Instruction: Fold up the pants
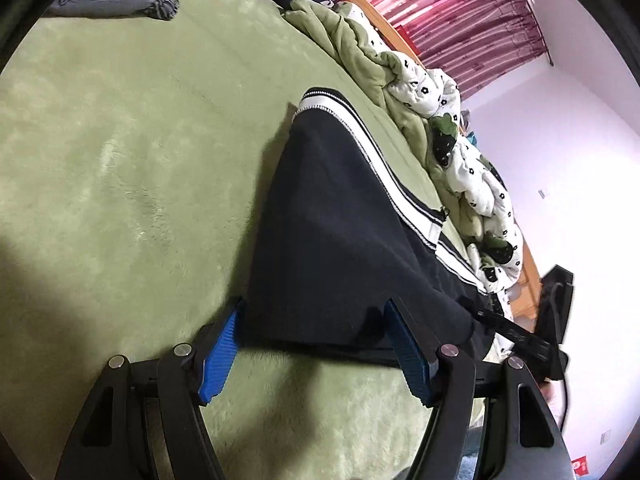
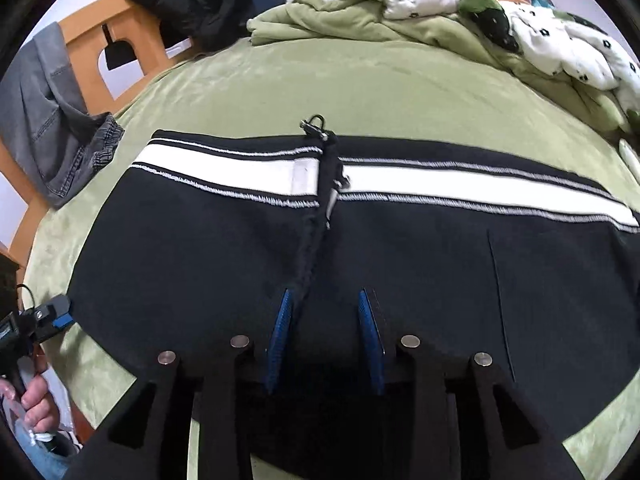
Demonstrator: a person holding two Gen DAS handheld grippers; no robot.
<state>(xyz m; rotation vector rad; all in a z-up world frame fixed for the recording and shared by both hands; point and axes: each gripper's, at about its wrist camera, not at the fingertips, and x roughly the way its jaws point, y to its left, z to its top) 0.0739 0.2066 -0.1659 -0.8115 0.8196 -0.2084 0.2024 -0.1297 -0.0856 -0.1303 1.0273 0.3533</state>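
L gripper (image 1: 314, 344): jaws spread wide, blue ribbed pads either side of pants' corner, no pinch.
Pants (image 2: 248, 264): black knit, white side stripe w/ zigzag stitch, lying flat on green plush bedspread (image 2: 400, 92); long axis runs left-right across right view.
R gripper (image 2: 326, 340): jaws part open, over cloth at mid-length by a doubled edge, pads not pressing.
Key relation: pants lie straight ahead of both; L at one end, R mid-span, so R looks nearer the fold line.
Far right: crumpled quilt (image 2: 560, 48), soft, flower print.
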